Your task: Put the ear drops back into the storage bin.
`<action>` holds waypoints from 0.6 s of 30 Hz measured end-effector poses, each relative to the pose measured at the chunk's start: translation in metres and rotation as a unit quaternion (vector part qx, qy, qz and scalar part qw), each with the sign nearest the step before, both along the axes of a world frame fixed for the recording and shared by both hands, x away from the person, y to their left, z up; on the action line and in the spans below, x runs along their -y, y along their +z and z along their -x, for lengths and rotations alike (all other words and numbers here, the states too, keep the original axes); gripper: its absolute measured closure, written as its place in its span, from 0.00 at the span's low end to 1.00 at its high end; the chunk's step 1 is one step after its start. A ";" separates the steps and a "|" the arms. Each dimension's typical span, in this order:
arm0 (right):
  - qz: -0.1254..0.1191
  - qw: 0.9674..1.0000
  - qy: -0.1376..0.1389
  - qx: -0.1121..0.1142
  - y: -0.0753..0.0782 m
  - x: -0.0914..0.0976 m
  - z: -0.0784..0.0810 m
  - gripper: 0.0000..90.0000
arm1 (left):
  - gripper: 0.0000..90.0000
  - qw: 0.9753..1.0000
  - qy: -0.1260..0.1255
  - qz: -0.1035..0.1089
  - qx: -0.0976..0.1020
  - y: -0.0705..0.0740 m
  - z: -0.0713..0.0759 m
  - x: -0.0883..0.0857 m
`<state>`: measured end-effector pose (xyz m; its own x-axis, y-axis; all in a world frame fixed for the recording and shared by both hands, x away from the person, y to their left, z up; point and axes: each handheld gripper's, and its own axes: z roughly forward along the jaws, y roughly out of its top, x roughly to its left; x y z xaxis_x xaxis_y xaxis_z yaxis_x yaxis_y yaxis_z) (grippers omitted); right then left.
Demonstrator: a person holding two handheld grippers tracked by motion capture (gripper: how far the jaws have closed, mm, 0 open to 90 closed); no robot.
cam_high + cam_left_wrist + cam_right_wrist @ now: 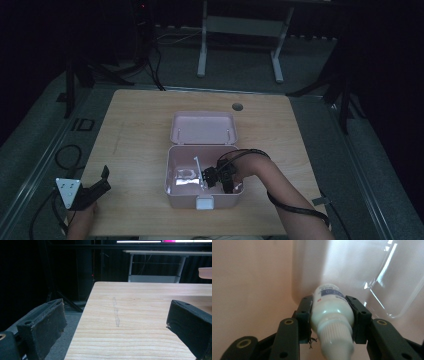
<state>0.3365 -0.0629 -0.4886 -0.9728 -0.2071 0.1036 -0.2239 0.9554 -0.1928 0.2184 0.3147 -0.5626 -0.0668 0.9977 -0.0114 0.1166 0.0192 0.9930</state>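
A pale wooden bench (140, 130) stands in a dim room, with a grey floor around it and a white-legged frame (240, 45) beyond its far edge. Near the middle of the bench sits a pink box (172, 192), its lid (204, 127) swung open and lying back toward the far side. Inside, a clear plastic tray (185, 180) occupies the left part of the box, and a thin white divider rises beside it.

The person's right forearm (280, 185) reaches from the bottom right into the box, a black cable looping over the wrist. The right tongs (331, 315) are down inside the box, closed on a small white bottle (332, 312) with a blue label and a ribbed cap; the bottle is pinched between both pads, its cap end pointing back toward the camera, against the pink inner wall and beside the clear tray.

The left tongs (95, 190) rest at the bench's near left corner, well apart from the box, spread wide with nothing between them.
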 end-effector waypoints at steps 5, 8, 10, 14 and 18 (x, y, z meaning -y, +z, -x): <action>-0.004 1.000 -0.001 -0.005 0.001 0.001 -0.001 0.64 | 0.03 1.000 0.000 0.000 -0.001 0.000 0.000 0.000; -0.008 1.000 -0.003 0.001 0.006 0.001 -0.001 0.63 | 0.03 1.000 0.000 0.000 -0.001 0.000 0.000 0.000; -0.012 1.000 -0.007 0.004 0.012 0.001 -0.001 0.63 | 0.03 1.000 0.001 0.000 -0.001 0.000 0.000 0.000; -0.027 1.000 -0.007 0.011 0.027 0.002 -0.001 0.61 | 0.03 1.000 0.001 0.000 -0.002 0.000 0.000 0.000; -0.042 0.999 -0.008 0.025 0.043 0.002 0.000 0.57 | 0.03 1.000 0.001 -0.001 -0.002 0.000 0.000 0.000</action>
